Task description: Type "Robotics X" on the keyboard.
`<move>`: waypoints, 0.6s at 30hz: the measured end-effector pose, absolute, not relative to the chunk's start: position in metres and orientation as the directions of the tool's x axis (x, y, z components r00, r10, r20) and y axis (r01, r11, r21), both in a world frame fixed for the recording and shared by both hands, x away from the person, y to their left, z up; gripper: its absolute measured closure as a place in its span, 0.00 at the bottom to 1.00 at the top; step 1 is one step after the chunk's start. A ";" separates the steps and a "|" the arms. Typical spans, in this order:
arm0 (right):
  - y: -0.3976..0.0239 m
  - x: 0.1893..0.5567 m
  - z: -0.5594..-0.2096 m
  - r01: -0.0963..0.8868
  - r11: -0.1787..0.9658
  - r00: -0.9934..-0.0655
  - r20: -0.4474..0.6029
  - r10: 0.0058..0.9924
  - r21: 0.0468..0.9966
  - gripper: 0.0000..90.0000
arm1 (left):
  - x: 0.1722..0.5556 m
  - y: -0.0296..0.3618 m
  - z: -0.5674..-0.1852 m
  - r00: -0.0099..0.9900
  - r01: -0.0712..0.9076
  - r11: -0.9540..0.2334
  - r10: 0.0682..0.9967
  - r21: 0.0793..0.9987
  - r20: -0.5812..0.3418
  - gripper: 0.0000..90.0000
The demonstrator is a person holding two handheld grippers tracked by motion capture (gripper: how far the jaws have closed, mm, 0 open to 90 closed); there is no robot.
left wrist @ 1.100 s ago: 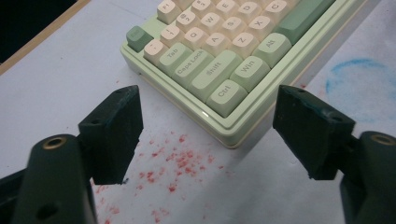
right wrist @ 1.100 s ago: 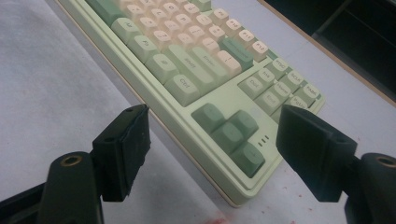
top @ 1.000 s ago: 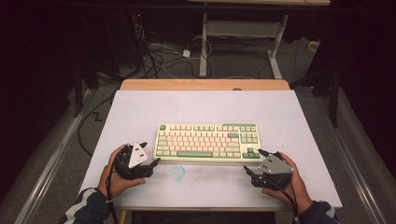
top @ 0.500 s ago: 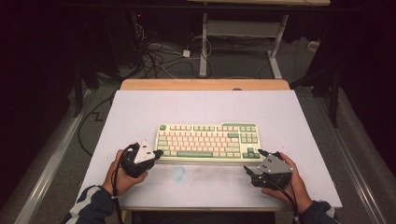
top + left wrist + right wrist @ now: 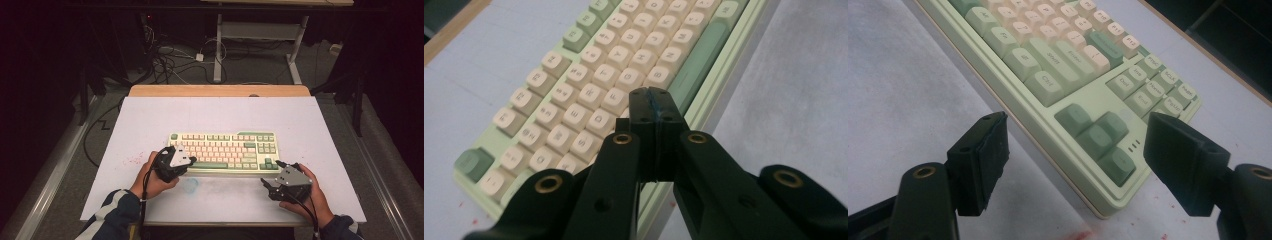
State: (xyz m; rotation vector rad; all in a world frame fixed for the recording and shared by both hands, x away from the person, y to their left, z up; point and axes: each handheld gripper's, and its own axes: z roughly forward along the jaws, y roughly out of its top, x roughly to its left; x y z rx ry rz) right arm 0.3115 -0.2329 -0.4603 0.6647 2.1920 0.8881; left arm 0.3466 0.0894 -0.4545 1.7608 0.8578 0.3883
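Keyboard (image 5: 225,151) sits flat mid-bench (image 5: 150,115), long side running left-right. Left tongs (image 5: 655,107) have just closed, pads pressed together with nothing between, tips over the keys at the keyboard's near-left part beside the spacebar (image 5: 696,62). Right tongs (image 5: 1075,160) gape wide, empty, just off the near-right corner by the arrow keys (image 5: 1098,135), not touching.

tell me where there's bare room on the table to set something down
Bare: the wide strip between the keyboard and the wooden far edge, and both side margins of the table. Crowded: the near strip, where the left gripper and right gripper sit.
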 end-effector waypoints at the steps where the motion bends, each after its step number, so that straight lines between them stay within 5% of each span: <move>1: -0.233 0.312 -0.460 0.200 0.638 -0.646 -0.390 0.657 0.744 0.30 | 0.348 0.087 -0.454 0.688 0.363 -0.153 0.709 0.919 -0.154 0.97; 18: -0.234 0.312 -0.461 0.202 0.641 -0.647 -0.390 0.655 0.741 0.30 | 0.357 0.046 -0.462 0.733 0.351 -0.233 0.670 0.907 -0.112 0.97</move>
